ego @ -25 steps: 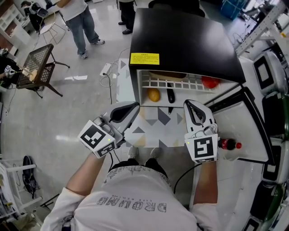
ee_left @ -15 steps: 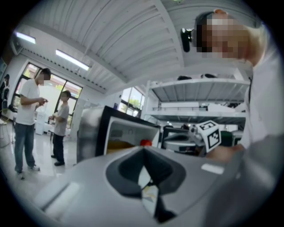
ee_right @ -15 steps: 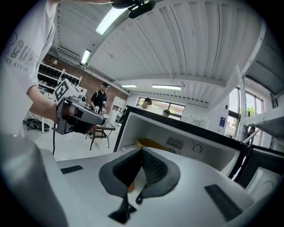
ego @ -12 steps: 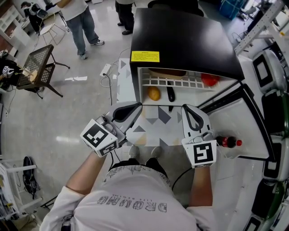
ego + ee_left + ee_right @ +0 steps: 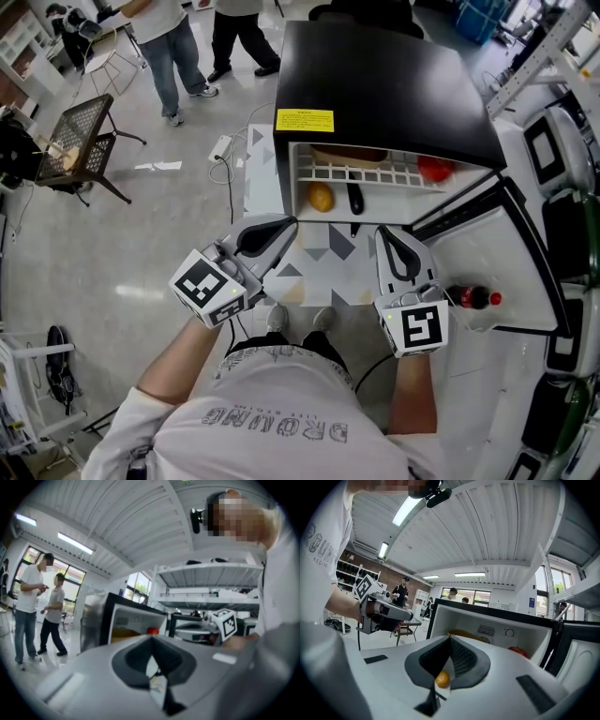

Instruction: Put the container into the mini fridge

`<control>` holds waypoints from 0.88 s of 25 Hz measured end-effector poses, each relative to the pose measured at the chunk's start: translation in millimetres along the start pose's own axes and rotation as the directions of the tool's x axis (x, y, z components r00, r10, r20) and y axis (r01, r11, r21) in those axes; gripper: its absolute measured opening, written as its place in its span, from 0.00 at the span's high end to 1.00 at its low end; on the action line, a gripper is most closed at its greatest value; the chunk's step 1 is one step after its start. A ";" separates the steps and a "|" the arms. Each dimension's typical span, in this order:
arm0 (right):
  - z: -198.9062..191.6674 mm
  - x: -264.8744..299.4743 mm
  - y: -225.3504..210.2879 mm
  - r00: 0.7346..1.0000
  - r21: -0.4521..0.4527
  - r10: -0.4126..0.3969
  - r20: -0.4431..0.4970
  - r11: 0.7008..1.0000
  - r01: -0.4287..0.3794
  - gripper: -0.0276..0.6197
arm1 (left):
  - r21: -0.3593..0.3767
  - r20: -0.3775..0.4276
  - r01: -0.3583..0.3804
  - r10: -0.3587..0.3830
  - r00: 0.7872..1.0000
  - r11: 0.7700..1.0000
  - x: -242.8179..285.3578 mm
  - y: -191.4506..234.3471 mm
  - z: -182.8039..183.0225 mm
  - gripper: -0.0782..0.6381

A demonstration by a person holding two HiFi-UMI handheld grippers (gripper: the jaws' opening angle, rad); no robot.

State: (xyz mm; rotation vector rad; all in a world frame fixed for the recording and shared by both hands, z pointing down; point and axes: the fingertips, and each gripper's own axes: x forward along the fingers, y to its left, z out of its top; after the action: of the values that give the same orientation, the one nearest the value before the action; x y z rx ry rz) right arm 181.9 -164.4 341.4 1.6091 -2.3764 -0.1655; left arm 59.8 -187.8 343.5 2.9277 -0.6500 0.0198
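The black mini fridge [image 5: 394,84] stands open in front of me, its door [image 5: 487,253] swung out to the right. On its upper wire shelf lies a tan rounded thing [image 5: 347,154]; I cannot tell whether it is the container. Below the shelf are an orange fruit [image 5: 321,197] and a dark object [image 5: 353,197], with a red item [image 5: 436,170] at the right. My left gripper [image 5: 281,225] and right gripper [image 5: 387,232] hover just before the opening, both shut and holding nothing. The orange fruit [image 5: 442,678] shows behind the right gripper [image 5: 450,638], whose jaws meet. The left gripper [image 5: 151,638] also has its jaws together.
A cola bottle [image 5: 472,298] lies in the door shelf. A patterned mat [image 5: 323,258] covers the floor before the fridge. A wire side table [image 5: 80,131] and a power strip [image 5: 222,144] are at the left. People [image 5: 169,47] stand behind. White appliances [image 5: 562,159] line the right.
The right gripper has drifted a little left and back towards me. The left gripper has edged slightly right. The people at the back have shifted.
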 end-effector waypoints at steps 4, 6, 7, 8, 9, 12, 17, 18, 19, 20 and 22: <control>-1.1 -0.4 0.5 1.000 0.004 0.004 -0.003 1.000 -0.004 0.95 | 0.004 0.002 0.003 -0.003 1.000 1.000 0.9 -0.1 1.2 0.88; -0.7 0.1 -0.2 1.000 0.007 0.004 0.001 1.000 -0.004 0.95 | 0.005 0.003 0.006 -0.006 1.000 1.000 2.2 0.2 1.7 0.88; -0.6 0.2 -0.8 1.000 0.008 0.004 0.001 1.000 -0.004 0.95 | 0.005 0.002 0.007 -0.007 1.000 1.000 3.2 0.3 2.0 0.88; -0.7 0.4 -1.6 1.000 0.008 0.003 -0.001 1.000 -0.003 0.95 | 0.005 0.002 0.009 -0.009 1.000 1.000 4.2 0.4 2.2 0.88; -1.0 0.7 -2.3 1.000 0.010 0.002 -0.003 1.000 -0.002 0.95 | 0.005 0.001 0.011 -0.011 1.000 1.000 5.1 0.5 2.4 0.88; -2.5 2.1 -4.2 1.000 0.018 0.002 -0.005 1.000 -0.002 0.95 | 0.004 0.000 0.013 -0.013 1.000 1.000 7.4 1.8 2.5 0.88; -1.5 5.6 -6.0 1.000 0.012 0.007 -0.004 1.000 -0.007 0.95 | 0.006 0.000 0.012 -0.012 1.000 1.000 10.4 4.2 3.8 0.88; -1.4 6.4 -6.2 1.000 0.012 0.008 -0.003 1.000 -0.008 0.95 | 0.006 0.001 0.011 -0.011 1.000 1.000 10.9 4.7 3.8 0.88; -1.3 7.1 -6.5 1.000 0.011 0.009 -0.002 1.000 -0.009 0.95 | 0.005 0.002 0.010 -0.010 1.000 1.000 11.5 5.1 3.8 0.88; -1.2 7.9 -7.0 1.000 0.011 0.010 -0.002 1.000 -0.009 0.95 | 0.004 0.003 0.009 -0.009 1.000 1.000 12.3 5.5 4.0 0.88; -1.1 9.1 -8.4 1.000 0.010 0.009 -0.002 1.000 -0.009 0.95 | 0.003 0.006 0.009 -0.009 1.000 1.000 13.9 6.1 4.3 0.88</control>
State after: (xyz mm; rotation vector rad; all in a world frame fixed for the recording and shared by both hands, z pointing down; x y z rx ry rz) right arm 186.6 -175.9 341.8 1.6014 -2.3868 -0.1512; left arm 69.7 -199.8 340.7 2.9350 -0.6382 0.0107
